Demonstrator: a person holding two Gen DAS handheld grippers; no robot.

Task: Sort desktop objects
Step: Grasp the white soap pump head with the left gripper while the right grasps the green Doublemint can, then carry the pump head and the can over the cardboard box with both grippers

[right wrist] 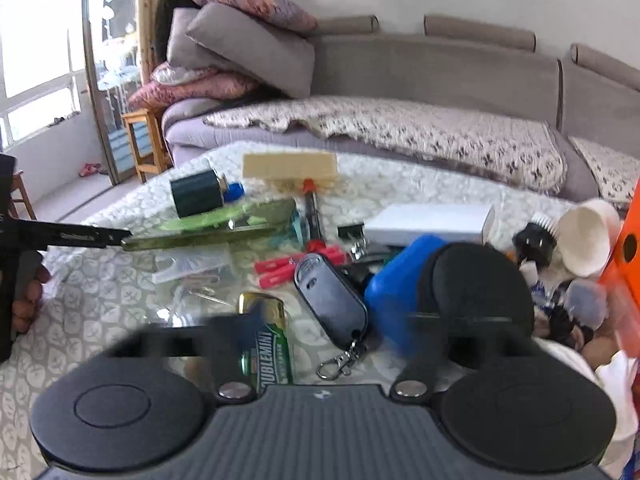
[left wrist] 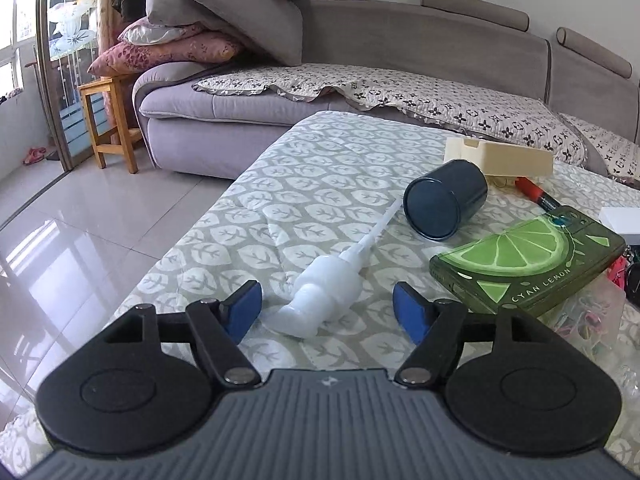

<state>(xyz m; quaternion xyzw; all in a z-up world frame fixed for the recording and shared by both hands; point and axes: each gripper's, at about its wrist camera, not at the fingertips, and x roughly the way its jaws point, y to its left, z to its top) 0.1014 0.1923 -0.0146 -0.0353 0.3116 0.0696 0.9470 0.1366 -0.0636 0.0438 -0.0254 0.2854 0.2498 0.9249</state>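
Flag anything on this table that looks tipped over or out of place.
The dark blue cylindrical cup lies on its side, base toward the camera. The white plastic pump dispenser head lies loose with no bottle, between the open left gripper's fingers.

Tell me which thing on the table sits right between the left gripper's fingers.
The white pump dispenser head lies between the open left gripper; the dark blue cup and lime-print phone case lie farther off.

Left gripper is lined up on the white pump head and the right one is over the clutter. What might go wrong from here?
1. The white pump head has a long thin tube; lifting it may swing the tube into the dark blue cup, which lies on its side and could roll.
2. The right gripper is motion-blurred above the gum pack and key fob, which lie close together, so it may catch both.
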